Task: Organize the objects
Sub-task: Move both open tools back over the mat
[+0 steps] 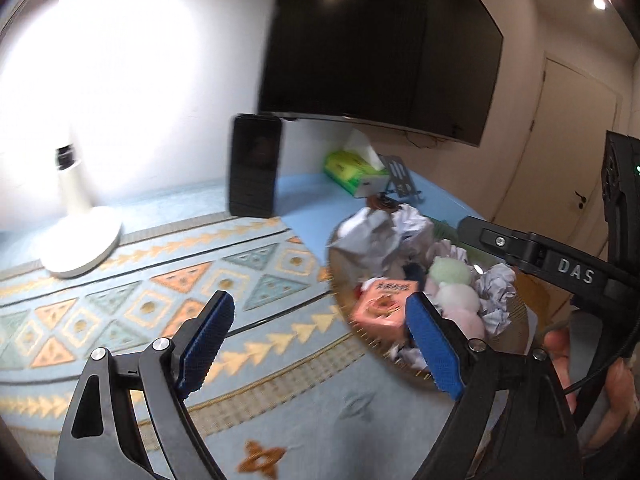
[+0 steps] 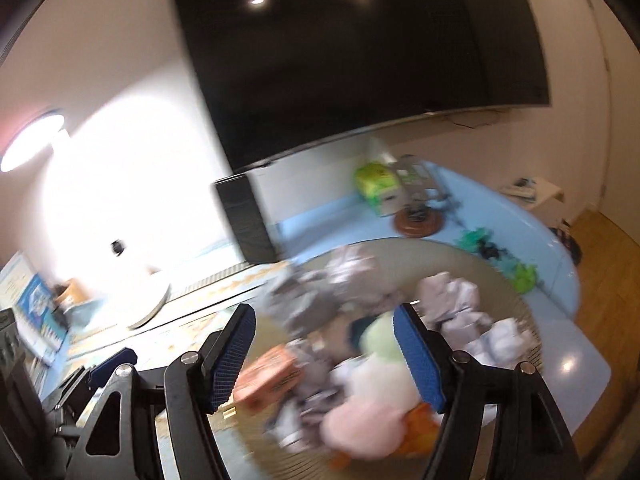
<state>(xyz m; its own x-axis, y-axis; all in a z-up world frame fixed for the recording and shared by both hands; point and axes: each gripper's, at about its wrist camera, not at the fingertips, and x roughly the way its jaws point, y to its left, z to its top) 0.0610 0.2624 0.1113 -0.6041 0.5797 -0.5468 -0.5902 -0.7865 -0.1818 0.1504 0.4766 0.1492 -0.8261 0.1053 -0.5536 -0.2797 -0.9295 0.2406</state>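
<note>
While both views blur, the left gripper [image 1: 320, 336] and right gripper [image 2: 324, 356] hover spread wide, empty, over the basket [image 1: 360, 344].

Basket [image 2: 516, 292]: round, shallow, woven tan, on blue table; heaped full. Contents: crumpled paper balls [image 2: 452, 300], white-grey, at rear and right; pink box [image 2: 272, 376], tilted, at left front; plush toy [image 2: 376, 384] (pale green, white, pink, orange foot), lying at centre front. Right view blurred.
</note>
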